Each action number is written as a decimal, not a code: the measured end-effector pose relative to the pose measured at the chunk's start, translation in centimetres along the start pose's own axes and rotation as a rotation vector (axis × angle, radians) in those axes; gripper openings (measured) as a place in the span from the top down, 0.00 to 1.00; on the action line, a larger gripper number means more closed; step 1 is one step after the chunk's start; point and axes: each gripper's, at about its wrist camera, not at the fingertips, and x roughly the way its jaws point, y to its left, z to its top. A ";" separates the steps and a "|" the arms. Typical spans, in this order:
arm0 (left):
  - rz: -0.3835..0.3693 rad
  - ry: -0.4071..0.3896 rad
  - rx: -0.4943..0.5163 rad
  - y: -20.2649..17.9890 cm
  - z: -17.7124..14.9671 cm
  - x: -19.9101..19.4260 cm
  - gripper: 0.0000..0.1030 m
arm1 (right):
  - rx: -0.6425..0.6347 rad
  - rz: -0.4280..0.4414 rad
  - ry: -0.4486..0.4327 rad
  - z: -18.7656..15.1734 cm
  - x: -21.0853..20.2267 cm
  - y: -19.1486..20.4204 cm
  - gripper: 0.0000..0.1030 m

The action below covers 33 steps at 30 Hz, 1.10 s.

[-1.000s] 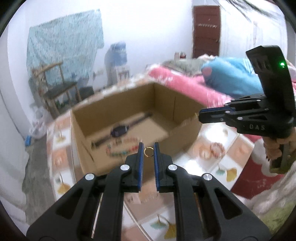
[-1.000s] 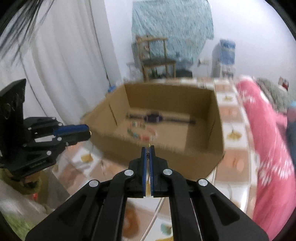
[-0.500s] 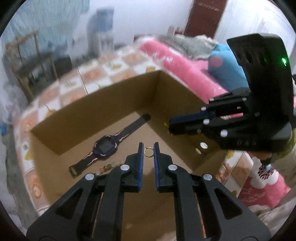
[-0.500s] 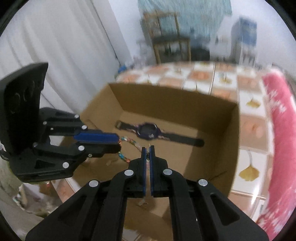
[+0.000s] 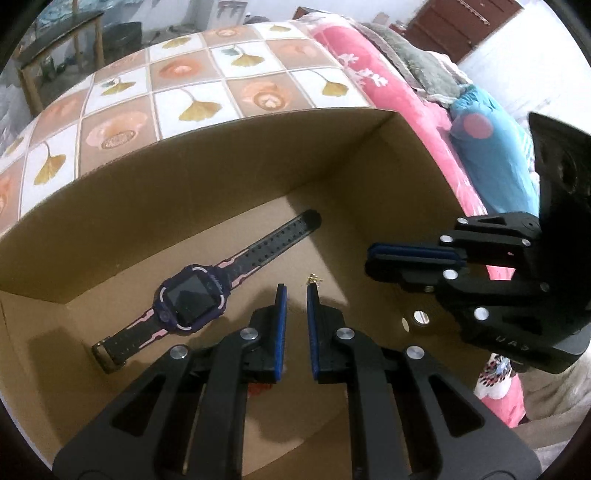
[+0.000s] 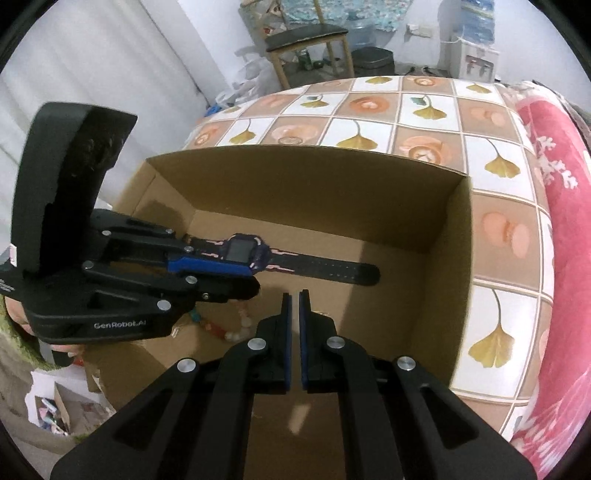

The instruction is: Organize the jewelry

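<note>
Lying inside the cardboard box [image 6: 448,236]: a watch [image 5: 192,301] and a bead bracelet [image 6: 236,326].

White walls [image 6: 155,48], white curtain [image 6: 74,70] at left, wooden chair [image 6: 308,40] with dark seat, water dispenser [image 6: 474,55], dark wooden door [image 5: 469,22], pink blanket [image 5: 388,92], leaf-patterned tiled table [image 6: 424,122]

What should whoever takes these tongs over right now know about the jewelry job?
Left tongs: narrow gap, tiny gold piece at their tip; grip unclear.
Right tongs: shut, nothing visible between them.
Both point down into the cardboard box.
Done: watch and bead bracelet lie on its floor.
To do: probably release the gold piece in the box, then withdraw.
</note>
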 end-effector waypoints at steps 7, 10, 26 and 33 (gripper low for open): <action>0.036 -0.022 0.007 -0.1 -0.2 -0.1 0.79 | 0.015 0.003 -0.042 -0.3 -1.2 -0.1 0.82; 0.038 -0.044 0.012 -0.4 -0.3 -0.8 0.79 | 0.011 -0.010 -0.078 -0.5 -2.3 0.3 0.73; 0.149 -0.420 0.066 -2.7 -10.8 -15.2 0.43 | -0.051 0.149 -0.391 -8.9 -13.3 3.7 0.61; 0.228 -0.500 -0.010 -2.0 -20.6 -17.4 0.32 | -0.081 0.188 -0.304 -16.0 -10.8 6.2 0.61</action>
